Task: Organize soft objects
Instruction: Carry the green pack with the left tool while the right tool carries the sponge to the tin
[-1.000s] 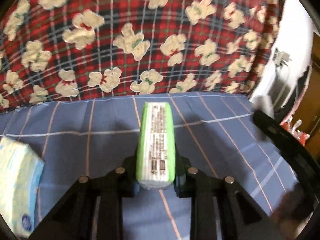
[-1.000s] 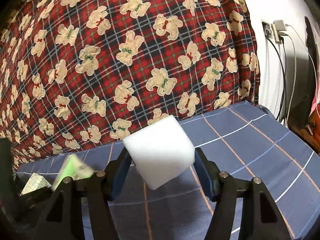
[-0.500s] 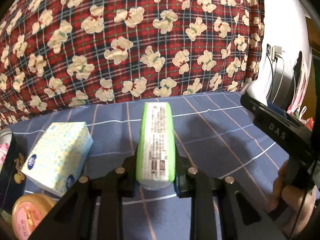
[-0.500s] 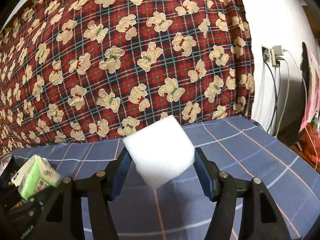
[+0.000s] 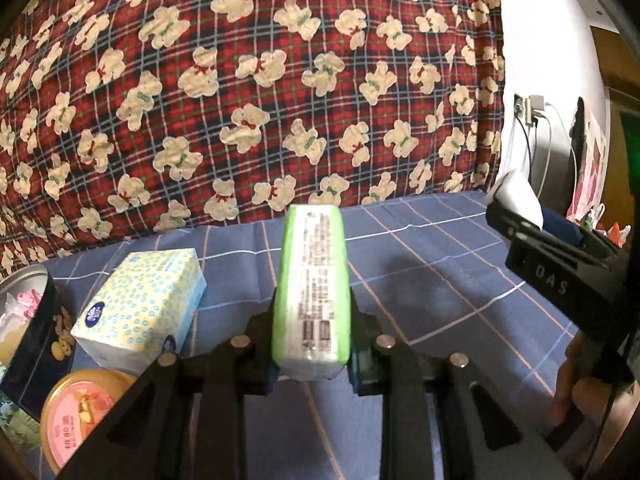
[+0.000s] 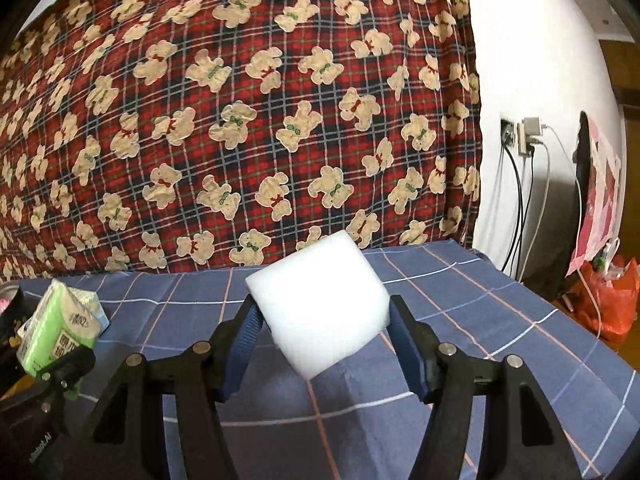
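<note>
Bedding first: red plaid bear-print quilt (image 5: 256,92) backs the scene; blue checked sheet (image 5: 432,280) covers the bed below it.

Items, large to small:
- Blue-dotted tissue pack (image 5: 140,304) lies on sheet, left side, w/ a dark tin (image 5: 38,332) and a pink-lidded tub (image 5: 80,416) just beside it.
- White foam block (image 6: 320,304), held off the sheet, tilted on one corner.
- Green tissue pack (image 5: 312,288), held off the sheet, narrow edge up.

Tongs:
- Left tongs (image 5: 312,356) pinching green tissue pack at its near end; most of the pack sticks out unsupported.
- Right tongs (image 6: 324,344) pinching white foam block across its sides.

Risks (judgement):
- Foam block gripped skew; a quick turn could let it twist out.
- Green pack is soft, long overhang; may sag or slide in its film wrap.
- Both tongs close together; right one crowds left view edge, so a clash is possible if paths cross.

Pose: both point forward, angled slightly down at the sheet. Person's hand (image 5: 580,392) on right handle.
</note>
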Motion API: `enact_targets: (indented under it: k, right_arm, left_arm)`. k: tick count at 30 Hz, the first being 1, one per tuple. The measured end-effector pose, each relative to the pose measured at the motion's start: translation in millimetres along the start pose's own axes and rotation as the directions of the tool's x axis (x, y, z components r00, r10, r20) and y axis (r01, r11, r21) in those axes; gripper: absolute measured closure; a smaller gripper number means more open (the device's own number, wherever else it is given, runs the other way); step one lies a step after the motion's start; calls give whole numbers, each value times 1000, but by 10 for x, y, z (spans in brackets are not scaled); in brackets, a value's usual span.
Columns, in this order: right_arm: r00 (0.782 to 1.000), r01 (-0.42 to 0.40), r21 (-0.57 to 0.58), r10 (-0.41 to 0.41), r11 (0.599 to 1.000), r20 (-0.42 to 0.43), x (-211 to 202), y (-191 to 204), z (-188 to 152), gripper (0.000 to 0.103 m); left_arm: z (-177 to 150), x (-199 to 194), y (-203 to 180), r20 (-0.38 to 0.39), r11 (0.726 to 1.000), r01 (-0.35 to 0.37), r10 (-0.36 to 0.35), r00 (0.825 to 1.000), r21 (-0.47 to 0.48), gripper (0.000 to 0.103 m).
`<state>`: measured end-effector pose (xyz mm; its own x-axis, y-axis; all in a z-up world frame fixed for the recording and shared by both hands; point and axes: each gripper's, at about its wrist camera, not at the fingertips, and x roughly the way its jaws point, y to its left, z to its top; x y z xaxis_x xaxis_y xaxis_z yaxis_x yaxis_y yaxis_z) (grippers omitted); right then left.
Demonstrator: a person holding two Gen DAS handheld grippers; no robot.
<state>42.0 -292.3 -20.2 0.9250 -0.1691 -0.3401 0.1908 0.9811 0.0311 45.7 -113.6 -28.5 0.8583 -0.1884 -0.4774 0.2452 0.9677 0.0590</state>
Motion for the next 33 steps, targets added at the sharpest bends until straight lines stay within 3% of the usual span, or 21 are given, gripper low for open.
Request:
enact_targets:
  k: [16,33]
  right_arm:
    - [998,21,-5,-21,1000,56,-358,136,-78,38]
    - [995,-80,-29,82,996,55,-644,623,-193,38]
  left_arm:
    - [-153,-330,207,24,1000,-5,6,1000,-24,79]
    - [-286,-645,455,44,1000,-14,15,999,-21,79]
